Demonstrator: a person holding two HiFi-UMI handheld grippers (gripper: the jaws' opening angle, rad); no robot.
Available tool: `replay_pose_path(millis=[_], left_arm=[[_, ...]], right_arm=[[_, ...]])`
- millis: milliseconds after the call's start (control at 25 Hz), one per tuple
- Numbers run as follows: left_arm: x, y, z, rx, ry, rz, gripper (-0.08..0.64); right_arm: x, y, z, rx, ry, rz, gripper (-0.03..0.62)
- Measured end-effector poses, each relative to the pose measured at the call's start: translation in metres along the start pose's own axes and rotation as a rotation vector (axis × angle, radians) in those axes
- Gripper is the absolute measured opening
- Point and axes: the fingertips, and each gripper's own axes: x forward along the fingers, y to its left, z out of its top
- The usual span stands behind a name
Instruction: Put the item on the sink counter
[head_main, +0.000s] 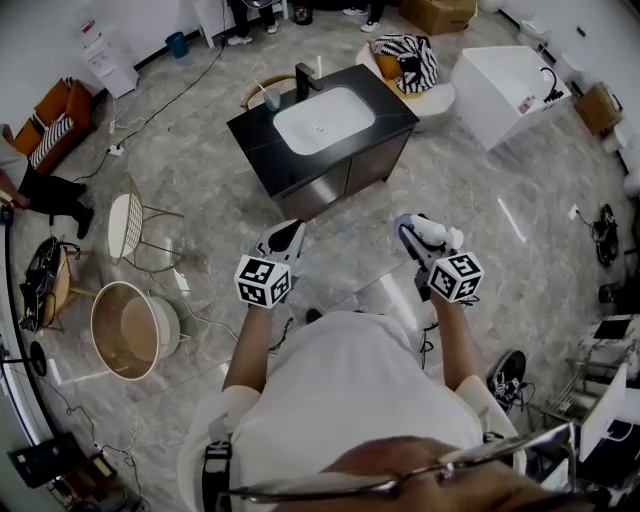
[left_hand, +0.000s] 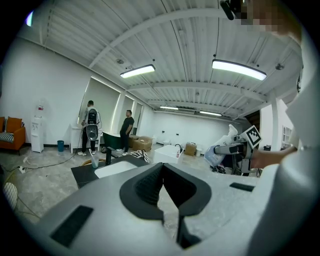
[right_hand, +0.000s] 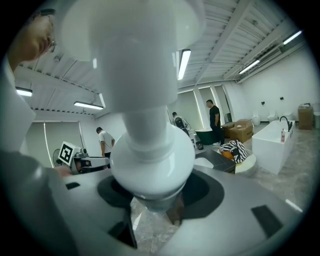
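Note:
The sink counter (head_main: 262, 135) is a black-topped cabinet with a white basin (head_main: 322, 119), a black faucet (head_main: 305, 79) and a cup (head_main: 272, 98), standing ahead of me on the marble floor. My right gripper (head_main: 416, 232) is shut on a white bottle (head_main: 432, 231), held at waist height well short of the counter. In the right gripper view the bottle (right_hand: 150, 150) fills the jaws (right_hand: 155, 200) and hides most of the scene. My left gripper (head_main: 289, 233) is level with it to the left, shut with nothing in it. The left gripper view shows the counter (left_hand: 82, 172) beyond its jaws (left_hand: 162, 187).
A wire chair (head_main: 125, 224) and a round tub (head_main: 124, 330) stand at my left. A white bathtub (head_main: 505, 85) and a striped-cushion seat (head_main: 410, 60) lie beyond the counter to the right. Cables cross the floor, an orange sofa (head_main: 55, 118) is far left, and people stand at the back.

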Motion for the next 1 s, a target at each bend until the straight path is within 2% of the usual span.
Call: replay_pose_path(millis=[480,760,1000], left_arm=[[-0.023,0.008,-0.011,0.015,0.013,-0.050,0.003],[-0.029,0.024,-0.014,-0.012,0.019,-0.023,0.003],[-0.018,0.038,-0.011,-0.021,0.016,0.002,0.003]], right_arm=[[0.002,0.030,-0.019,0.002,0.002,-0.038,0.250],[0.018,0.039,-0.022,0.006,0.020,-0.018,0.250],[0.046,0.030,-0.020,0.013,0.039,0.018,0.250]])
